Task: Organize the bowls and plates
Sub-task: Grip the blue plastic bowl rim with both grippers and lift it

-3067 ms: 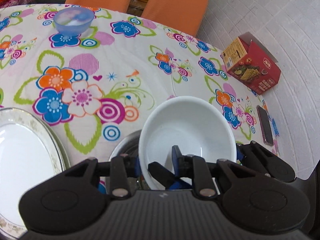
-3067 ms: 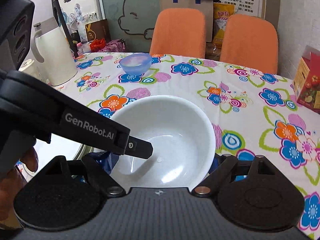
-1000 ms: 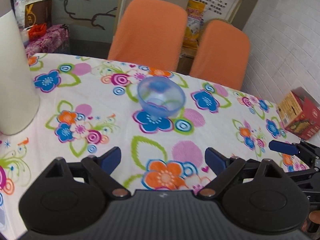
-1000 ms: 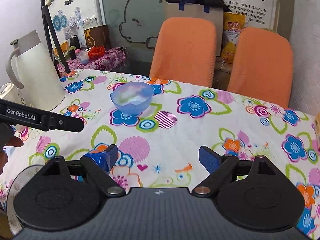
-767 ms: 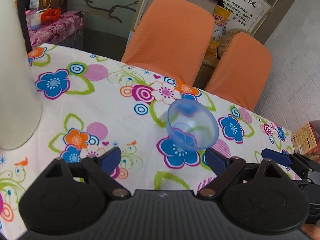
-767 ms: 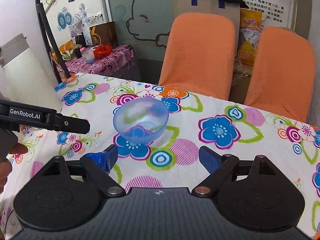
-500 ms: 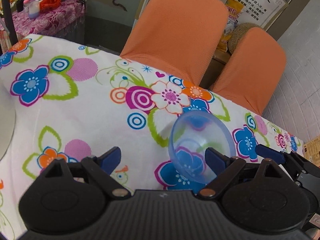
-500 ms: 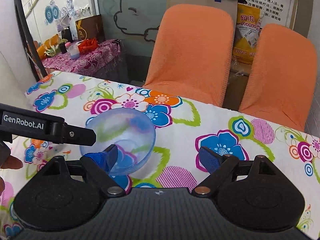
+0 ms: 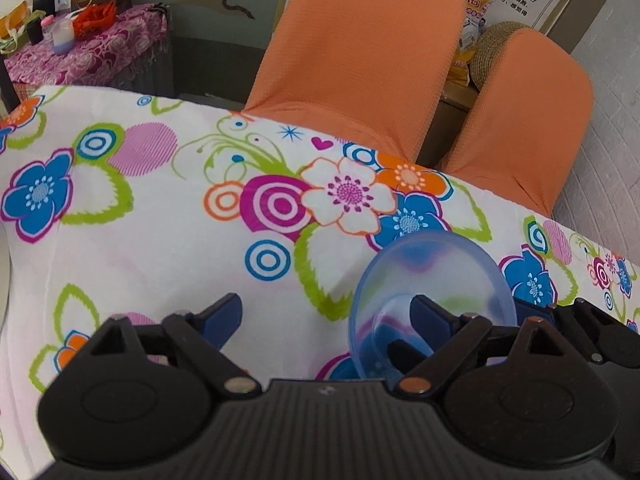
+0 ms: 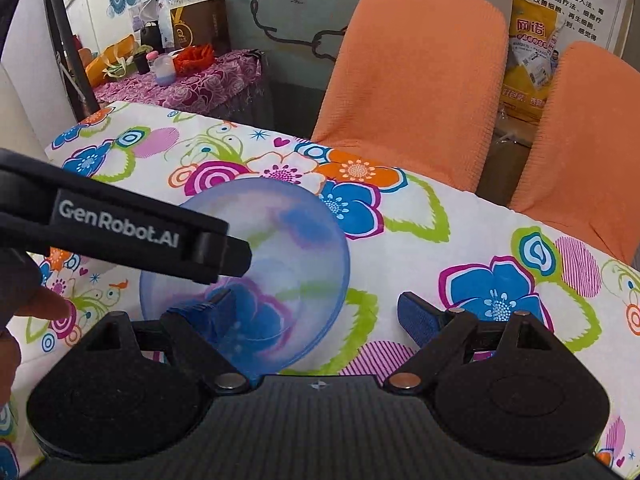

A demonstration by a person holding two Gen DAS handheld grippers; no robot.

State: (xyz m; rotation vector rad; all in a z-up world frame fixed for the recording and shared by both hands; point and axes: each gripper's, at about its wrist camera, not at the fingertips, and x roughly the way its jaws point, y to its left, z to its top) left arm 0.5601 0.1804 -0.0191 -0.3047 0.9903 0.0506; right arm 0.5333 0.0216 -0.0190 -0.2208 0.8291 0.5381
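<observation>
Both hand-held grippers spread wide at the blue bowl.

The translucent blue bowl [image 9: 432, 280] sits on the flowered table [image 9: 160, 216]. The left hand-held gripper [image 9: 326, 314], released, has its right finger inside the bowl; the right hand-held gripper [image 10: 316, 306], released, has its left finger inside, gripping nothing.

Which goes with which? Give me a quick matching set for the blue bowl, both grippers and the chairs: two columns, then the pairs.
Things:
1. blue bowl
2. left gripper
3. right gripper
4. orange chairs

States or places:
A. behind the table's far edge
B. open, right finger inside the bowl
C. translucent, on the flowered tablecloth
D. open, left finger inside the bowl

Pairs: 1-C, 2-B, 3-D, 4-A
</observation>
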